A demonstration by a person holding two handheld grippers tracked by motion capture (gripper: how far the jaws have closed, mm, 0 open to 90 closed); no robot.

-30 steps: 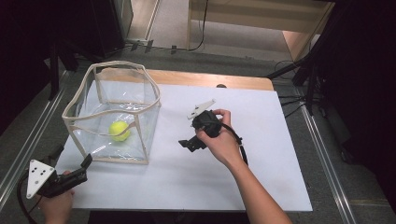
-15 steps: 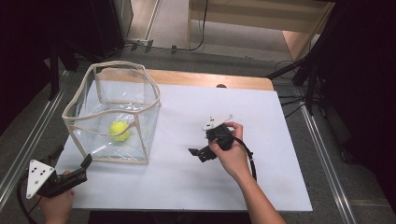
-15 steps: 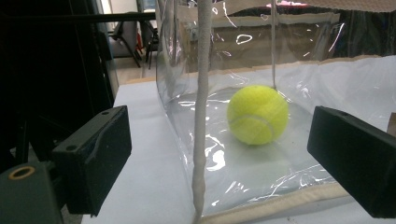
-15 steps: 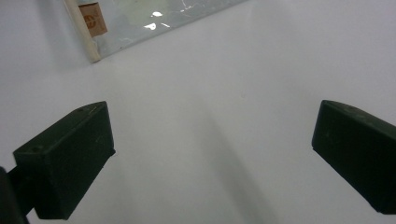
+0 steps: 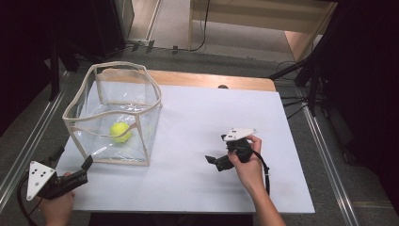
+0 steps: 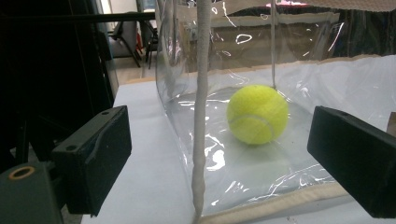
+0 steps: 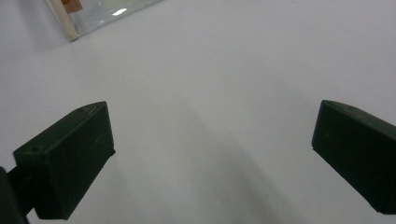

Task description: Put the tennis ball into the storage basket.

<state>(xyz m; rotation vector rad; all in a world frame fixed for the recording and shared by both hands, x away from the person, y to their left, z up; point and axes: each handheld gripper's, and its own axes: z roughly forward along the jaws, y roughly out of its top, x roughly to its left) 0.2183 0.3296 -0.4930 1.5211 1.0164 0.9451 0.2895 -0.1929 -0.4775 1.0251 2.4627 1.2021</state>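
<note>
High view, surface: white table top [image 5: 197, 122], bare wooden strip along its far edge at 12 o'clock.
Room: grey floor around the table, metal rails at 9 and 3 o'clock, dark stands and cables at 2 o'clock, pale wooden furniture at 12 o'clock.
Clear bag [image 5: 115, 113]: upright at 10 o'clock on the table, cream-trimmed, mouth open upward.
Tennis ball [image 5: 120, 132]: yellow, resting on the floor of the clear bag, toward its near side.
Left gripper [image 5: 86, 165]: at 7 o'clock, just beside the near corner of the bag, jaws spread wide, holding nothing.
Left gripper view: bag's corner seam [image 6: 201, 112] between the jaws, tennis ball [image 6: 257, 113] behind the film.
Right gripper [image 5: 212, 161]: at 5 o'clock, well apart from the bag, jaws spread over bare table, empty.
Right gripper view: white surface, bag's bottom corner [image 7: 70, 29] cut off at the top edge.
Hard to make out: touching or just short of the bag, for the left jaws, cannot tell; dark room sides beyond the rails unreadable; left hand [image 5: 56, 207] cut off by the bottom edge.
</note>
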